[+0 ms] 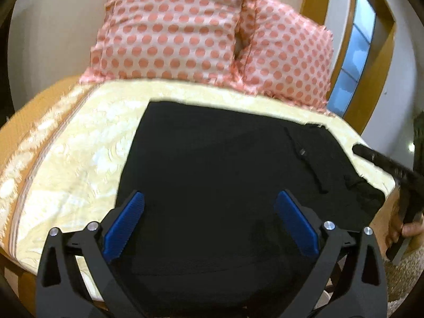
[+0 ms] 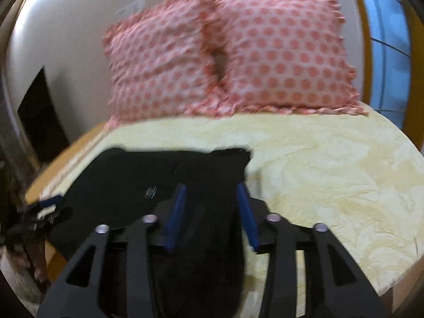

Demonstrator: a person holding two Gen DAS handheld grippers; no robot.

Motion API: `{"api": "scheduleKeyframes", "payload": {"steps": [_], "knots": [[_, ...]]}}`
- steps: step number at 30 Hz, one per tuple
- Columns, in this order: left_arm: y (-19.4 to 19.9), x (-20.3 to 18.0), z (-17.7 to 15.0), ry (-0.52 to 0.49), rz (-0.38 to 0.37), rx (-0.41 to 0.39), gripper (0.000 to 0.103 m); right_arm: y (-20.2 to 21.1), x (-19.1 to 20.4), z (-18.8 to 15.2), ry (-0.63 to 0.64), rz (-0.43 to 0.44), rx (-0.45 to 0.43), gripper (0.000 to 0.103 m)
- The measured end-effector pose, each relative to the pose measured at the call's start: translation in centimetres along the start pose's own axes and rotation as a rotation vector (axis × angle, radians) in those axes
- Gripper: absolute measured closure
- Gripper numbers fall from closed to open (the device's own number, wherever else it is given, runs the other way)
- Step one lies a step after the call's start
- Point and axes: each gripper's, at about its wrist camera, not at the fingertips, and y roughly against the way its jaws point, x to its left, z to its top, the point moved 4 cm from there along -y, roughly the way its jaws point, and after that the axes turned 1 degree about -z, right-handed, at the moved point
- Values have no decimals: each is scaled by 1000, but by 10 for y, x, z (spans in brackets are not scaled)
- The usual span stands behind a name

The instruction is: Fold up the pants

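Crosswise, black pants (image 1: pixel 225 175) on the bed (image 1: pixel 87 132), waistband rightward; both hand-held grippers apart.

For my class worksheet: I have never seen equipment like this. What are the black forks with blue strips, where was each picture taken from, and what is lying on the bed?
There is no robot here. A person holds a two-finger gripper in each hand, and each gripper carries a wide-angle camera looking forward along its fingers, so the pictures curve.

One picture is from the left gripper; its blue-padded jaws stand wide apart, with nothing between them. The other is from the right gripper, jaws partly open above the cloth, gripping nothing.

On the pale yellow bedspread lie black pants, spread flat, to be folded. Two pink spotted pillows lean against the wall. In the left picture the right gripper's finger and the hand holding it show at the right edge.
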Motion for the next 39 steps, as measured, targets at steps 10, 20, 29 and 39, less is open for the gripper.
{"api": "scheduleKeyframes", "payload": {"steps": [10, 20, 29, 39], "knots": [[0, -4, -15, -103, 21, -27, 2, -51, -73, 20, -379, 175, 154, 55], [3, -2, -16, -93, -13, -49, 2, -78, -69, 24, -369, 251, 216, 42], [4, 0, -15, -85, -20, -47, 2, -65, -37, 30, -152, 234, 121, 78], [15, 69, 54, 205, -166, -27, 4, -48, -18, 34, -30, 218, 51, 82]]}}
